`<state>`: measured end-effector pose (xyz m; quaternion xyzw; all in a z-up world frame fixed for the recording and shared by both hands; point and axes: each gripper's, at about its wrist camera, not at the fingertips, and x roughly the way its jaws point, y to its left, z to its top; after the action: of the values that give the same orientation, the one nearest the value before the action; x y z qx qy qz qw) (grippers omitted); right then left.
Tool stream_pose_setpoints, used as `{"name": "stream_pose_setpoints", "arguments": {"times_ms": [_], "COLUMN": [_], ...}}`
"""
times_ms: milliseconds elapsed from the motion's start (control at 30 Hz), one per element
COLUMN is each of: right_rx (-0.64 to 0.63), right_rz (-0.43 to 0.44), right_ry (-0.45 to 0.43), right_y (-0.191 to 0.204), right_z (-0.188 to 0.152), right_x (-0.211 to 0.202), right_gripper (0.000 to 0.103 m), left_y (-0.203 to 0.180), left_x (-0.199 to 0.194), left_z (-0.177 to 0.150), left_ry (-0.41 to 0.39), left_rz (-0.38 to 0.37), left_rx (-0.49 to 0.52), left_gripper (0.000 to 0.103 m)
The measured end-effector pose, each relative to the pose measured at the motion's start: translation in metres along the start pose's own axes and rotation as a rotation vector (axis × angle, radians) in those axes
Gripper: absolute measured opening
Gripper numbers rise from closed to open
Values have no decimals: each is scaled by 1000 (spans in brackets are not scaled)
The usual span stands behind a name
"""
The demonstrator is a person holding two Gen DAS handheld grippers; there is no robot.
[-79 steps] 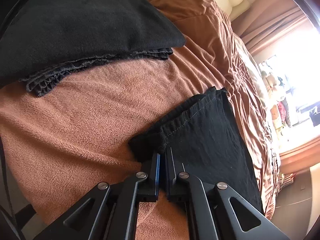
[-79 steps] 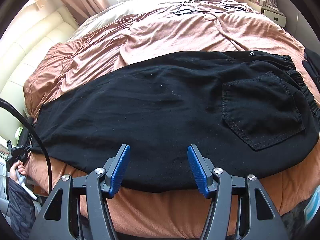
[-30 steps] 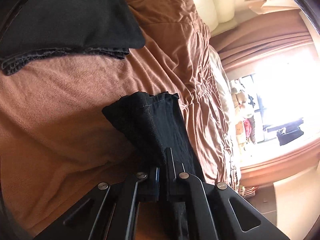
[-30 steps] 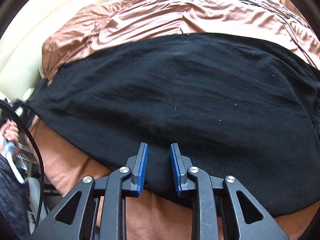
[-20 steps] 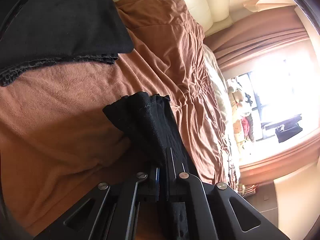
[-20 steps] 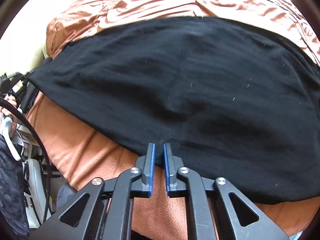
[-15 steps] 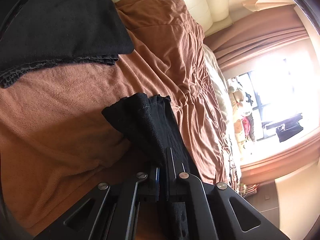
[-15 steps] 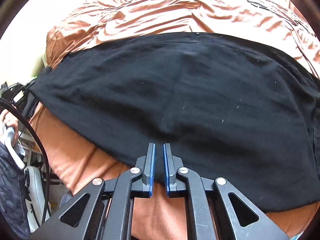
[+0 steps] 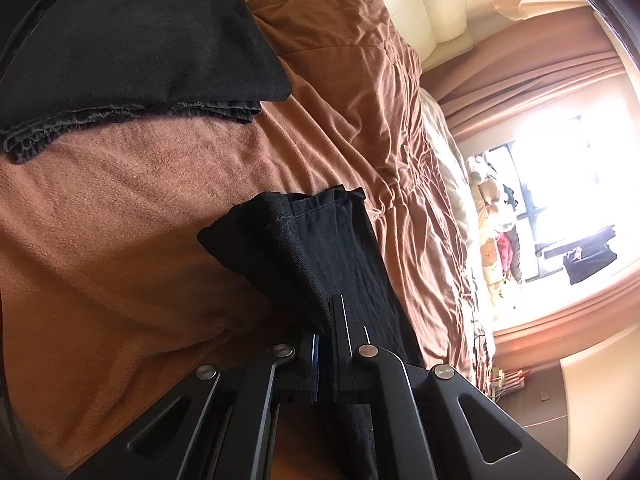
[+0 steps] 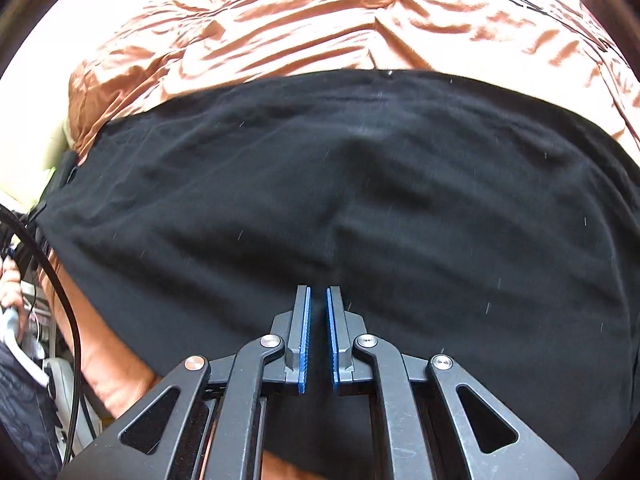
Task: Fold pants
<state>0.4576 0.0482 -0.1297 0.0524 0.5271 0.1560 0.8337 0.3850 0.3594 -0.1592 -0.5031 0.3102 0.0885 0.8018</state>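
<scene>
Black cloth fills most of the right wrist view: the pants (image 10: 360,200) lie spread flat across a brown blanket (image 10: 320,20) on the bed, their near edge running under the right gripper (image 10: 318,336). Its blue pads (image 10: 305,332) stand almost together, pinching a bit of that near edge, with small creases fanning out from the pinch. In the left wrist view the hem (image 9: 320,236) of a leg rises bunched off the blanket, and the left gripper (image 9: 324,344) is clamped on the cloth just below it, jaws fully together. So the step in hand looks like the start of a fold: both edges are taken, nothing is yet laid over. Next, I judge, both hands need to lift together and carry the held edge across the garment, keeping the cloth taut between them so it lands flat and square. A slack pinch on the right could let the layers slip. Well beyond the hem, a dark folded pile (image 9: 132,52) rests on the blanket.
</scene>
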Motion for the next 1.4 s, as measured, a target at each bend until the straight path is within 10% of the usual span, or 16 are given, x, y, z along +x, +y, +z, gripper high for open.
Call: {"name": "stream_pose_setpoints", "arguments": {"times_ms": [867, 1400], "right_rx": [113, 88], "right_rz": [22, 119], "right_ry": [-61, -31], "right_y": [-36, -19], "right_z": [96, 33], "right_x": [55, 11], "right_gripper": [3, 3], "left_y": [1, -113], "left_x": [6, -50], "left_z": [-1, -4], "left_ry": [-16, -86], "left_rz": [63, -108], "left_rx": [19, 166], "left_gripper": [4, 4]}}
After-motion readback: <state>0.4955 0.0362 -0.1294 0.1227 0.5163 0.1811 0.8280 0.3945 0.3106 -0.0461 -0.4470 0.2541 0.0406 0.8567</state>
